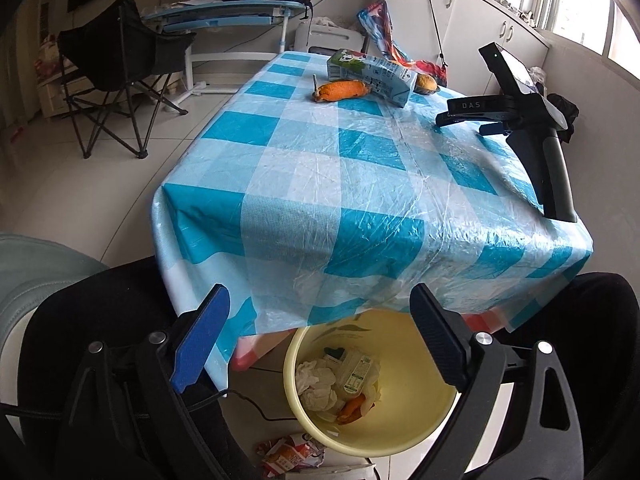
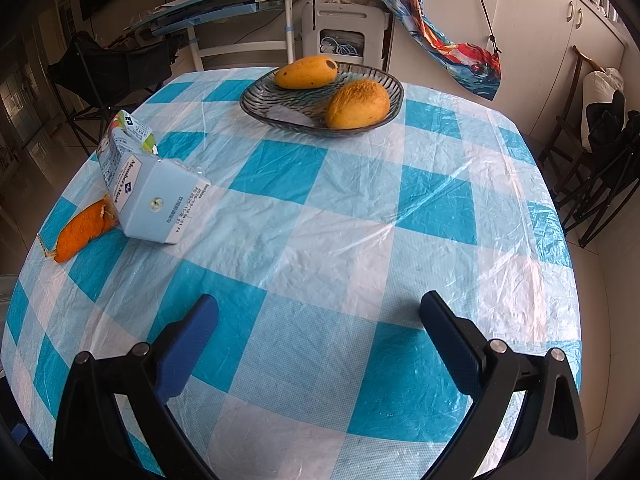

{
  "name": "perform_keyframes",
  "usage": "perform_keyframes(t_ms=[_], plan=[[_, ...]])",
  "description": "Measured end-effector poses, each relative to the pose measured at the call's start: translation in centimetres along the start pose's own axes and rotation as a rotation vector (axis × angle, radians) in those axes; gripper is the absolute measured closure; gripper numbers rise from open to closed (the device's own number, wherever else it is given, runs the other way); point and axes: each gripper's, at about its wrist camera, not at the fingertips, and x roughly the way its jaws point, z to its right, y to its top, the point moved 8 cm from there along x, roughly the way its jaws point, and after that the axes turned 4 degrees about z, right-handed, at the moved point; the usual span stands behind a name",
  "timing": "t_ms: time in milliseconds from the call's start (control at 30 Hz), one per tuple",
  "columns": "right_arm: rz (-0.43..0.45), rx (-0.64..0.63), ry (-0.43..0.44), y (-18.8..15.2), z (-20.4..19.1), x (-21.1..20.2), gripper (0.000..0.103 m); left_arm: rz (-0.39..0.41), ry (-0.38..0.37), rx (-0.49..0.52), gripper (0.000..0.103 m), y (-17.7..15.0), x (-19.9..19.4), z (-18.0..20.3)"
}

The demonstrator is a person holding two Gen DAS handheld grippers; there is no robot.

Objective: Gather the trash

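Observation:
A pale blue milk carton [image 1: 370,76] [image 2: 148,188] lies on its side at the far part of the checked table [image 1: 320,184] [image 2: 320,232]. An orange peel [image 1: 342,90] [image 2: 82,230] lies against it. A yellow bin [image 1: 416,412] on the floor under the table's near edge holds crumpled tissue [image 1: 316,384], a carton and a peel. My left gripper [image 1: 320,332] is open and empty above the bin. My right gripper [image 2: 320,340] is open and empty over the table; it also shows in the left wrist view [image 1: 460,122].
A glass dish [image 2: 288,100] with two mangoes [image 2: 356,104] stands at the table's far side. A crumpled wrapper [image 1: 292,452] lies on the floor beside the bin. A folding chair [image 1: 116,76] and a desk [image 1: 224,16] stand beyond the table.

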Motion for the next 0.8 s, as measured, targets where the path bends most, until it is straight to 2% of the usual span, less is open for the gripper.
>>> perform_keyframes(t_ms=[233, 367, 633, 800], plan=[[0.000, 0.000, 0.000, 0.0, 0.0, 0.0, 0.007, -0.064, -0.016, 0.004, 0.014, -1.5, 0.8, 0.6], [0.000, 0.000, 0.000, 0.0, 0.0, 0.0, 0.007, -0.072, -0.028, -0.043, 0.014, -1.5, 1.1, 0.0], [0.000, -0.001, 0.000, 0.0, 0.0, 0.0, 0.007, -0.014, -0.048, -0.166, 0.014, -0.4, 0.4, -1.9], [0.000, -0.001, 0.001, 0.0, 0.0, 0.0, 0.007, 0.042, -0.044, -0.153, 0.014, 0.1, -0.4, -1.7]])
